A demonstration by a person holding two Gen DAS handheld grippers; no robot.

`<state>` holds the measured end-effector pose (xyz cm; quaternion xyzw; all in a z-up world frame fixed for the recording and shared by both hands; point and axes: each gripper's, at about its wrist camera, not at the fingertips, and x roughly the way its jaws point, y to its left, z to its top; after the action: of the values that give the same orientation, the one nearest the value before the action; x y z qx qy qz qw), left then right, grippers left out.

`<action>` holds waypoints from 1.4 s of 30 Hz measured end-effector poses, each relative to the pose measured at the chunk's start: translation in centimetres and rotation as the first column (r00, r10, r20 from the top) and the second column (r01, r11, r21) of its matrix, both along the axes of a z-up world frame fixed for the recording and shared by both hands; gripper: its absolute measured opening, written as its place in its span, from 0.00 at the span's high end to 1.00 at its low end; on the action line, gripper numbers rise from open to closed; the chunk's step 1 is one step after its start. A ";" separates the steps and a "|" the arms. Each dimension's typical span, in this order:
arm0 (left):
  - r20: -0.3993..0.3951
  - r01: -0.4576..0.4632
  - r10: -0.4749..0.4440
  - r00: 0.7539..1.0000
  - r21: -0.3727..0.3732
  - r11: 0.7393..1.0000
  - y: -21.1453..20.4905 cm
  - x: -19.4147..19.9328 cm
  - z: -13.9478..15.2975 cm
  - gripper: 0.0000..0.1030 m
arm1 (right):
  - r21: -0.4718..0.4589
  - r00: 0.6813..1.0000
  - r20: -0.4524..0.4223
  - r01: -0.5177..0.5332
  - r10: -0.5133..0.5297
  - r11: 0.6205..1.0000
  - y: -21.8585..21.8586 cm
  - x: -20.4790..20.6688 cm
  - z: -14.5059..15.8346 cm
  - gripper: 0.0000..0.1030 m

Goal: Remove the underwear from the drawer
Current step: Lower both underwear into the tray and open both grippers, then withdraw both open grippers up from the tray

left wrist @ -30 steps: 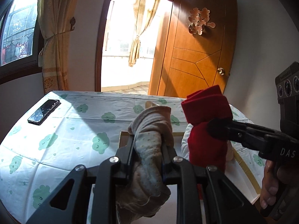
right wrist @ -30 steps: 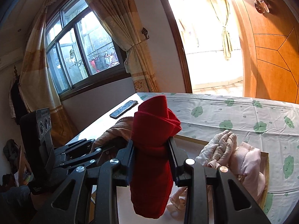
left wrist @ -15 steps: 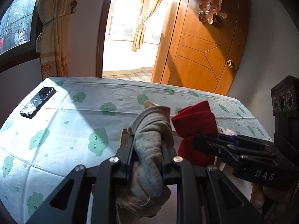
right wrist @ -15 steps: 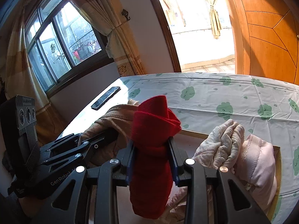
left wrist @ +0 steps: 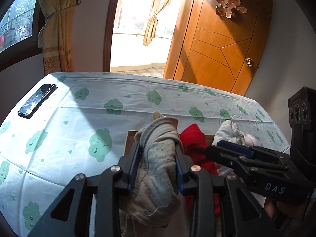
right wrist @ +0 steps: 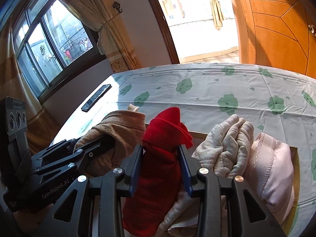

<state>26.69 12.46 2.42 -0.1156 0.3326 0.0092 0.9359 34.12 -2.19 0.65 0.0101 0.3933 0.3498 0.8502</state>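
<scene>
My left gripper [left wrist: 159,154] holds a rolled beige dotted underwear [left wrist: 160,132] upright over the left end of the open drawer [left wrist: 128,138]. Its jaws are opening, and the pads still touch the cloth on both sides. Right beside it, my right gripper [right wrist: 160,154] holds a rolled red underwear [right wrist: 167,122], which narrows where the pads pinch it. These jaws are opening too. In the right wrist view my left gripper [right wrist: 94,144] shows at the left with the beige roll. In the left wrist view my right gripper [left wrist: 227,148] reaches in from the right.
A cream rolled underwear [right wrist: 231,142] and a pink one [right wrist: 274,167] lie in the drawer's right part. The drawer sits on a cloud-print sheet [left wrist: 118,90]. A black phone [left wrist: 36,100] lies at the far left. Behind stand a wooden door [left wrist: 217,49] and a window.
Both grippers have tilted down and sunk toward the drawer with their rolls. The gap between each pair of jaws has widened a little, with the cloth still in it.
</scene>
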 end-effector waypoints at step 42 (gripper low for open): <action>0.222 0.164 -0.173 0.960 0.055 0.985 -6.4 -16.7 1.1 0.44 | 0.176 0.978 0.177 -0.142 0.110 0.974 -12.3 -17.9 2.4 0.33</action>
<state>9.95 6.07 3.54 -0.0702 0.2326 -0.0777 0.9669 16.22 -14.47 3.02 0.0359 0.2864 0.4383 0.8512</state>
